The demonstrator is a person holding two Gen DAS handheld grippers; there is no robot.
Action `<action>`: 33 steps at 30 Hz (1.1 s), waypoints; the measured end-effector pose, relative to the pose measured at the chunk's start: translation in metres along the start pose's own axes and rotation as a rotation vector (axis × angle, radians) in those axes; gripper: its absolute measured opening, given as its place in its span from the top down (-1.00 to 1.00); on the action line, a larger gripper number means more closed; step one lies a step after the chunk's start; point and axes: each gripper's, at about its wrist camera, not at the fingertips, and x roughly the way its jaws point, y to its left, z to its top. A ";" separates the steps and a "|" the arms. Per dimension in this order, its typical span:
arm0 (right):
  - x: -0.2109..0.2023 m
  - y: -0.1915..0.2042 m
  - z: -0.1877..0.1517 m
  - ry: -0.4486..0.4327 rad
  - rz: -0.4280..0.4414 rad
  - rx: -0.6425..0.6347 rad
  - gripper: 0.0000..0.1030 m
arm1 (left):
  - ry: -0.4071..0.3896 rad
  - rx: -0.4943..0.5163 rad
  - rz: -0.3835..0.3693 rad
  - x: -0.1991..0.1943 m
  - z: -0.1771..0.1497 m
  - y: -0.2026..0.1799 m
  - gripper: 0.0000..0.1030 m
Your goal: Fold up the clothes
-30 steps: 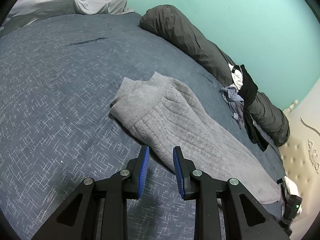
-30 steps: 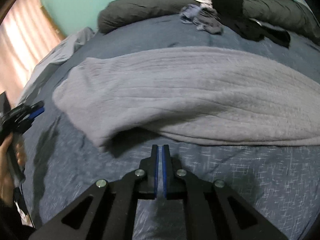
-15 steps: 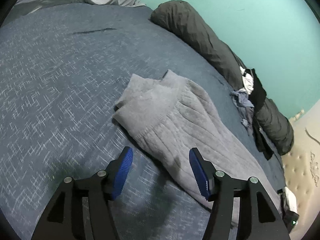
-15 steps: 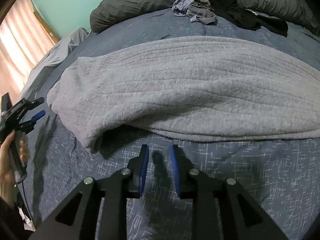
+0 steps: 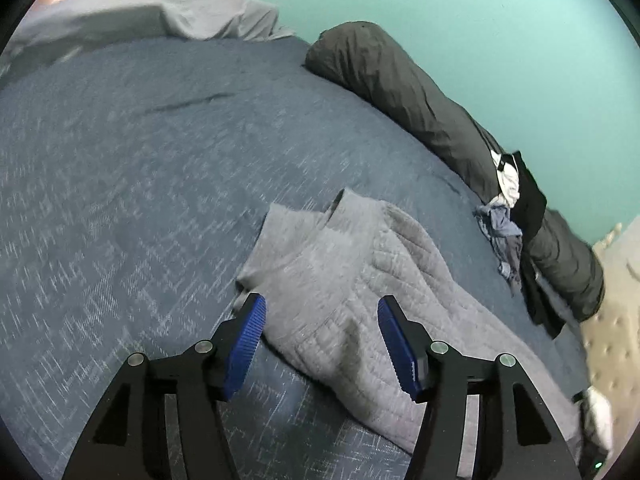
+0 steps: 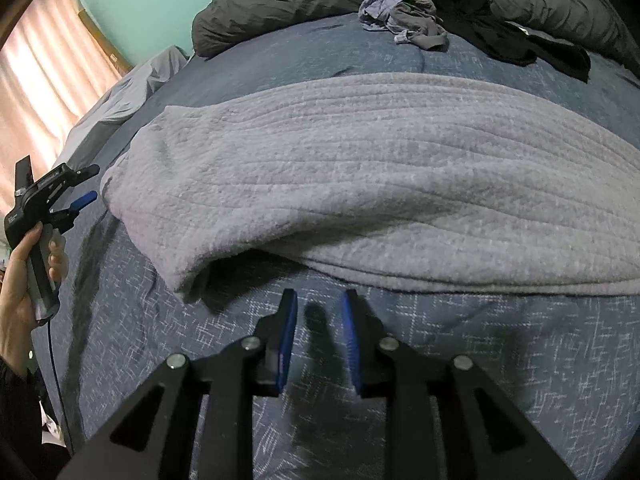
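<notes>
While the long grey quilted-knit garment lies stretched across the dark blue patterned bedspread, doubled over lengthwise so that one rounded fold edge faces you and a ribbed end points toward the pale grey pillows, you hold both tools empty. Your left gripper is spread wide, its blue ribbed pads straddling the near edge of the cloth at the ribbed end without closing on anything; your right gripper is parted more narrowly and hovers over bare bedspread just short of the garment's near edge. In the right wrist view your left hand shows wrapped around its handle. My reading is that you are lining up a two-point pick along the near edge, though whether this is for a further fold or for smoothing a fold already made I cannot settle. Whichever it is, each pair of pads needs to catch all the stacked layers at the edge, not only the top one, and both ends should lift evenly. Other crumpled clothes wait against the dark rolled duvet by the teal wall.
</notes>
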 end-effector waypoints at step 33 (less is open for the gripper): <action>-0.048 -0.051 -0.024 -0.069 0.099 0.157 0.45 | 0.148 0.250 0.073 -0.017 0.025 -0.020 0.78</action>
